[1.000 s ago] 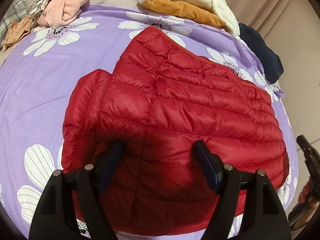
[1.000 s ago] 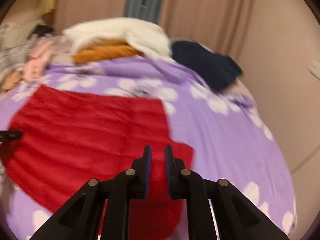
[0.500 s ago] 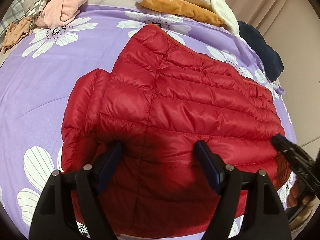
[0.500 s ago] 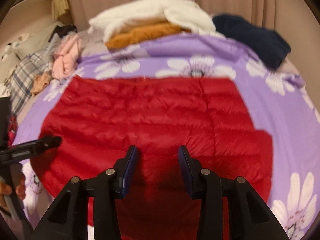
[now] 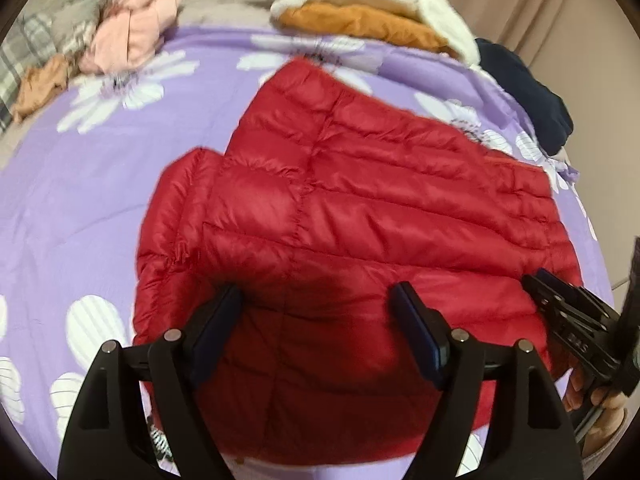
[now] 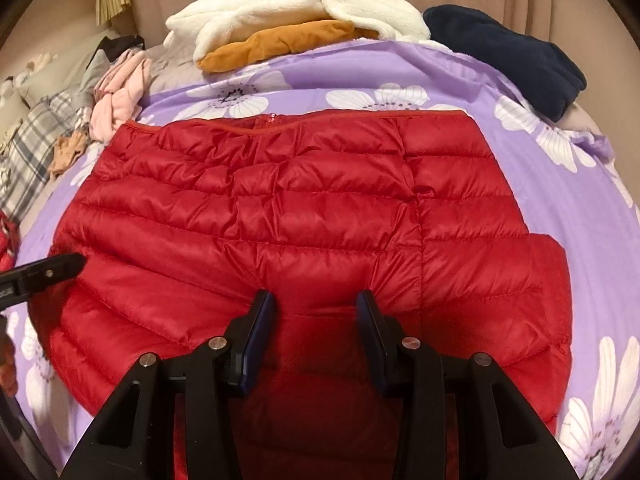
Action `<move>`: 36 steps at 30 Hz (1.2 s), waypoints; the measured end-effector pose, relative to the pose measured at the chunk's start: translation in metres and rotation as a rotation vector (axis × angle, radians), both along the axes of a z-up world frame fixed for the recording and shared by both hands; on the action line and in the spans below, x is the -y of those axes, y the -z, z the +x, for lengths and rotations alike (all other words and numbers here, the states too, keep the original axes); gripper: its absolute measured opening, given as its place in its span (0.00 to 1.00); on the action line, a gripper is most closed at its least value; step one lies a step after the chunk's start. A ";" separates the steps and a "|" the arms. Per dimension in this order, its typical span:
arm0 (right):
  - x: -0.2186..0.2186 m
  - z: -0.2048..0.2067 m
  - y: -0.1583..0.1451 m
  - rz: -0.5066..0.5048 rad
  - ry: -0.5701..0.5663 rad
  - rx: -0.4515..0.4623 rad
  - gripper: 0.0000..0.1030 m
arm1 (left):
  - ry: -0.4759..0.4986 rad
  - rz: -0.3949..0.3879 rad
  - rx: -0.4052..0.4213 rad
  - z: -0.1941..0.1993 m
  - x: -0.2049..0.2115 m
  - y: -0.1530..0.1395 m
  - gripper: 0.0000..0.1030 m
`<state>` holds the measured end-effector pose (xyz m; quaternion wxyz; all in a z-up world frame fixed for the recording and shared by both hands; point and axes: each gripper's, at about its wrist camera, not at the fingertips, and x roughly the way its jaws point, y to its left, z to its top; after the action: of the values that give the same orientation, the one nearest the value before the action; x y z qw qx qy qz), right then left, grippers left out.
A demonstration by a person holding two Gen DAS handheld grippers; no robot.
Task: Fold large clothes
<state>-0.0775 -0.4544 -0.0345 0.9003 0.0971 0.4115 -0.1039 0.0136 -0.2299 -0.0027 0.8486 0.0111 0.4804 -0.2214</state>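
A red quilted down jacket [image 5: 380,208] lies flat on the purple flowered bed cover [image 5: 100,200], one sleeve folded in at its left. My left gripper [image 5: 316,300] stands wide open just over the jacket's near left edge, with nothing pinched. In the right wrist view the jacket [image 6: 300,208] fills the middle, its zipped hem at the far side. My right gripper [image 6: 314,308] is partly open low over the near edge, red fabric below its jaws but not clamped. Each gripper shows in the other's view: right gripper [image 5: 560,312], left gripper [image 6: 48,272].
A white fleece [image 6: 296,12] over an orange garment [image 6: 280,44] is piled at the far side of the bed. A navy garment [image 6: 512,52] lies at the far right. Pink clothes [image 5: 132,36] and plaid fabric [image 6: 32,148] sit far left. Curtains hang behind.
The right gripper has opened from nearly shut and come down closer over the jacket's near edge, now showing at the right of the left wrist view. The left gripper has hardly moved.
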 end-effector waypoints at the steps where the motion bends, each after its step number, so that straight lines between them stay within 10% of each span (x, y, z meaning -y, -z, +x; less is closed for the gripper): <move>1: 0.001 0.000 0.000 0.006 0.000 0.002 0.40 | 0.009 -0.006 0.015 -0.005 0.000 -0.005 0.76; 15: 0.002 -0.001 0.001 0.025 0.004 0.005 0.40 | 0.153 0.009 0.094 -0.045 0.040 -0.011 0.49; 36: 0.002 0.001 0.003 0.018 0.004 0.005 0.40 | 0.183 0.087 0.063 -0.038 0.054 0.022 0.52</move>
<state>-0.0763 -0.4565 -0.0373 0.9002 0.1061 0.4099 -0.1015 -0.0248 -0.2838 -0.0248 0.8383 0.0985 0.4596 -0.2764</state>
